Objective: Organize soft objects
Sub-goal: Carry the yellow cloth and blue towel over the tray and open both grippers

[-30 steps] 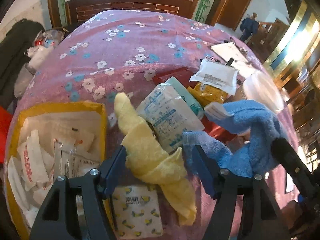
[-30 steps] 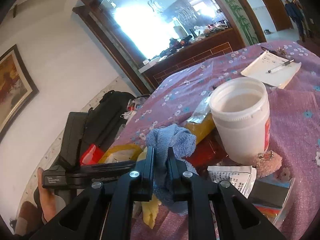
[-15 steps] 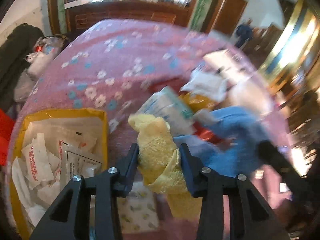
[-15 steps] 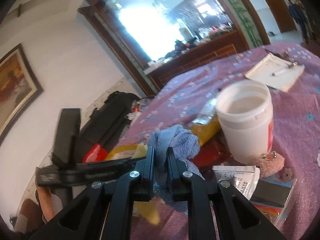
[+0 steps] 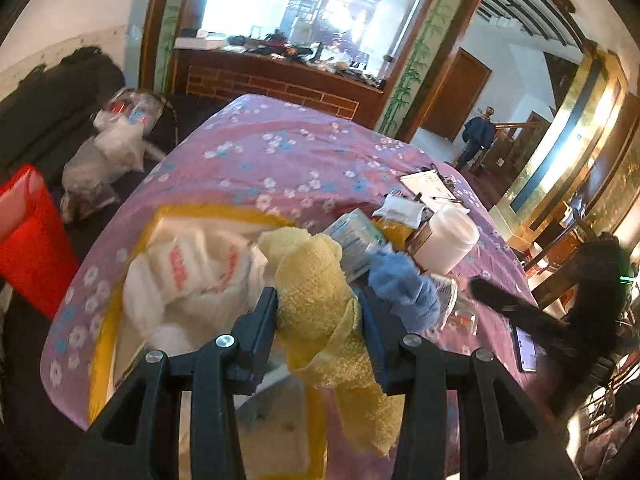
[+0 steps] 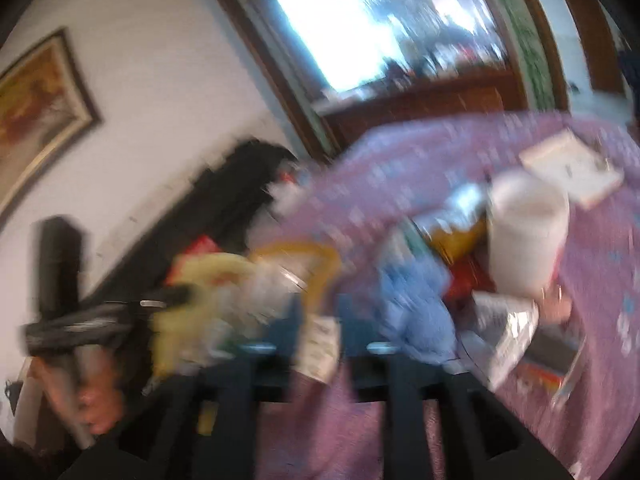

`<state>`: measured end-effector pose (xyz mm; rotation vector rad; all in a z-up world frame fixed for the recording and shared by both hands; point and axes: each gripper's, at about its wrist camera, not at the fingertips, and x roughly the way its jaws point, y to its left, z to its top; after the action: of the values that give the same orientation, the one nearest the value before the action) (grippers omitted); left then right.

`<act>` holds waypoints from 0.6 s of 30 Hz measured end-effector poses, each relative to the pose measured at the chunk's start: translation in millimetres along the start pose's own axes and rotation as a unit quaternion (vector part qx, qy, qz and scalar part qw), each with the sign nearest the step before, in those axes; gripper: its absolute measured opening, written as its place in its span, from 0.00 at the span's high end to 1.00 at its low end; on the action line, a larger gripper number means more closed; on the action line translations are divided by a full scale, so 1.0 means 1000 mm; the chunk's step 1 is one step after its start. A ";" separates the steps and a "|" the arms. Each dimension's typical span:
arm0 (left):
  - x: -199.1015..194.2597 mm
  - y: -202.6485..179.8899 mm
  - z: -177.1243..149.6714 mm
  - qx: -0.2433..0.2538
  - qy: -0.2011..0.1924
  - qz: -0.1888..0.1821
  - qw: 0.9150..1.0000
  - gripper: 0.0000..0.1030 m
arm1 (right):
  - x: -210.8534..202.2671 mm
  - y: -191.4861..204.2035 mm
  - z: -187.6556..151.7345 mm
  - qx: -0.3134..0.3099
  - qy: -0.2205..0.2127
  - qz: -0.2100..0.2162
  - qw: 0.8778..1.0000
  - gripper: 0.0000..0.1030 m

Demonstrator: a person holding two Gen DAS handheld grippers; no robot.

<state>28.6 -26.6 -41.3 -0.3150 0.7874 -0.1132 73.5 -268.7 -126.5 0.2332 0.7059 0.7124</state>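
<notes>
Since a second ago the left gripper (image 5: 318,312) has closed from wide apart onto the yellow towel (image 5: 320,300) and lifted it off the purple tablecloth (image 5: 280,160); the right view has turned to blur, and the blue towel (image 6: 416,312), then pinched in the right gripper (image 6: 320,320), now sits at about 3 o'clock of its fingertips.

The left jaws are clamped across the yellow towel's middle. Its long axis runs from 11 o'clock to 5 o'clock, the lower end hanging free. The yellow bin (image 5: 132,240) of white packets lies at 10 o'clock of this gripper, just beside it, so the left hand is nearer to it.

The right jaws look apart with nothing clearly between them, though blur prevents certainty.
</notes>
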 end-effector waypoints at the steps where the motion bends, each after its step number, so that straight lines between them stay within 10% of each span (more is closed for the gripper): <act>1: -0.001 0.003 -0.004 -0.002 -0.001 -0.002 1.000 0.61 | 0.012 -0.012 -0.005 0.017 0.008 -0.026 0.999 0.30; 9: -0.010 0.031 -0.026 -0.027 0.001 -0.004 1.000 0.61 | 0.064 -0.027 -0.006 -0.008 0.044 -0.135 0.990 0.30; 18: -0.019 0.056 -0.030 -0.046 -0.009 0.016 0.999 0.61 | 0.065 -0.029 -0.001 -0.023 0.050 -0.200 0.978 0.82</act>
<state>-6.8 23.5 -66.6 -0.3903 0.7810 -0.0445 122.2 -246.8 -172.8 0.0091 0.8008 0.3569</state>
